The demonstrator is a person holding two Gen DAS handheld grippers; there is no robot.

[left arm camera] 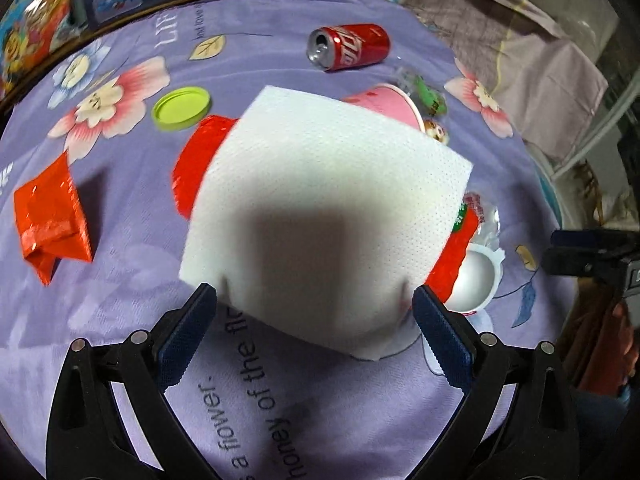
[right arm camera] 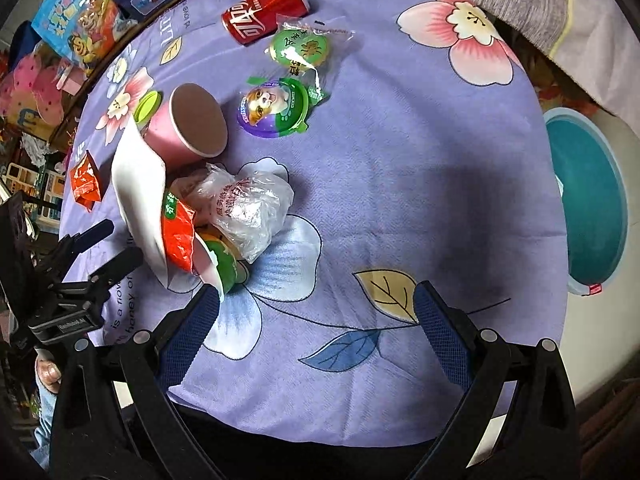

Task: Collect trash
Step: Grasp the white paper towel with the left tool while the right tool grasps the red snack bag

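Two wrist views, both tilted down at my table

My left camera sits close behind the white tissue [left arm camera: 320, 216]; my right hangs higher; both share the red can [right arm camera: 264, 12] near 12 o'clock.

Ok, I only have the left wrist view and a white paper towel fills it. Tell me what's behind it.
Observer: A crumpled clear plastic bag lies just past the white paper towel, against a red snack packet.
Operator: Find me somewhere to dump this trash.
Observer: A round teal basin sits beyond the edge of the purple flowered cloth, on the right of the right wrist view.
Operator: Report the right gripper.
Observer: The right gripper is open and empty, over bare cloth near the plastic bag.
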